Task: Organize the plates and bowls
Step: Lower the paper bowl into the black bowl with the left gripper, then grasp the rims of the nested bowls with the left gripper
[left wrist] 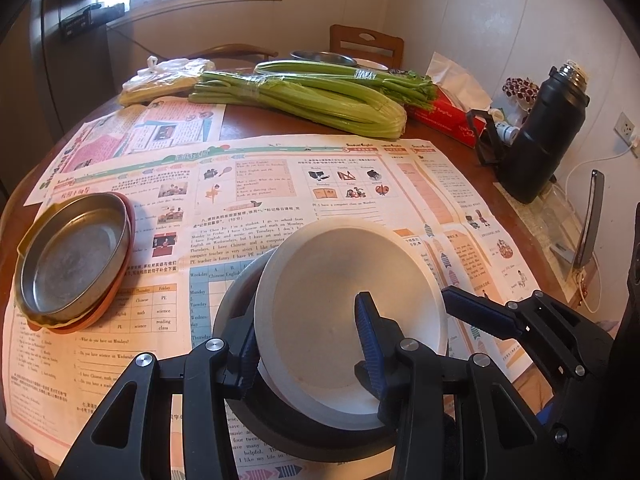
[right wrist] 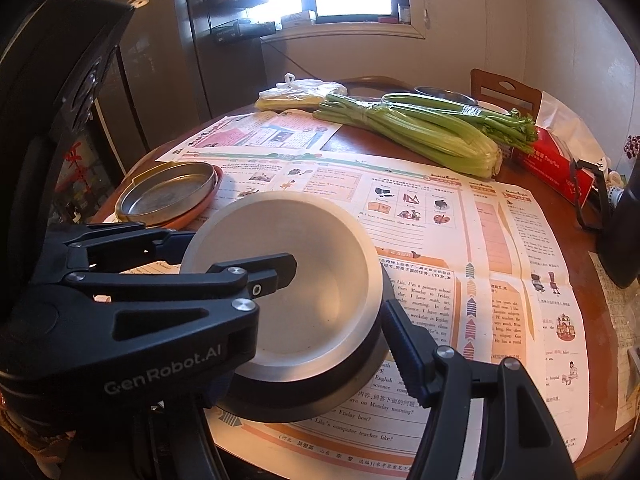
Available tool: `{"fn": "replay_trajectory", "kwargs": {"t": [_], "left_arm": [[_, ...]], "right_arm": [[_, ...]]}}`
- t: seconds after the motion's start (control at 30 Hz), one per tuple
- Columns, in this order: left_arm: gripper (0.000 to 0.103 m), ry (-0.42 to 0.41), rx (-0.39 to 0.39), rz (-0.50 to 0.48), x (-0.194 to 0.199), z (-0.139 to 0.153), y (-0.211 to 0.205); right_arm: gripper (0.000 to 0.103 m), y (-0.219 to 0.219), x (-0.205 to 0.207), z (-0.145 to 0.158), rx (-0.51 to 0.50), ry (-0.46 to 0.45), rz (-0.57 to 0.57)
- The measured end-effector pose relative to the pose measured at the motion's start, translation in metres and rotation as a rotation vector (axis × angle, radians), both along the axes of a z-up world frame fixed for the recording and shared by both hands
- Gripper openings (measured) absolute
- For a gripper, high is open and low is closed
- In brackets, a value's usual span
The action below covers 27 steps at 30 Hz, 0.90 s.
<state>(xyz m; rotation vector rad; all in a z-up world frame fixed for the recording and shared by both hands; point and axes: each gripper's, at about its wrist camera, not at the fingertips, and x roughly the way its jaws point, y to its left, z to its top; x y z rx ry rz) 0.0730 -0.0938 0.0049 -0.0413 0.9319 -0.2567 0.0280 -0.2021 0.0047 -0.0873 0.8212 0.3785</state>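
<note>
A white bowl (left wrist: pixel 344 312) sits tilted inside a dark bowl (left wrist: pixel 288 432) on the newspaper-covered table. My left gripper (left wrist: pixel 308 344) is shut on the white bowl's near rim, one finger (left wrist: pixel 370 332) inside and the other outside. In the right wrist view the white bowl (right wrist: pixel 316 300) and the dark bowl (right wrist: pixel 320 392) lie between the fingers of my right gripper (right wrist: pixel 340 288), which is open, one finger (right wrist: pixel 276 268) over the bowl and the other beside the dark bowl. A metal plate (left wrist: pixel 72 256) lies on stacked orange and yellow plates at the left; it also shows in the right wrist view (right wrist: pixel 168 192).
Celery bunches (left wrist: pixel 320 96) lie across the far side of the table. A red tissue box (left wrist: pixel 452 112), a black flask (left wrist: pixel 548 132) and a phone (left wrist: pixel 590 220) stand at the right. A plastic bag (left wrist: pixel 164 76), a metal bowl (left wrist: pixel 324 57) and chairs are at the back.
</note>
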Motion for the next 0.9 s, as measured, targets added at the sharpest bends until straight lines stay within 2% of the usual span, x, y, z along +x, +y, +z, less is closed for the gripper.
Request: {"fn": "replay_trajectory", "kwargs": {"t": [0.7,0.9], "left_arm": [[0.045,-0.008,0.013,0.017,-0.0010,-0.0003,0.0066],[0.045,0.001,-0.007,0.025,0.0013,-0.0013,0.0105]], "right_arm": [[0.067,-0.0001,-0.0011,-0.0002,0.006,-0.004,-0.013],[0.067,-0.0057,0.0030,-0.0004,0.017,-0.001,-0.045]]}}
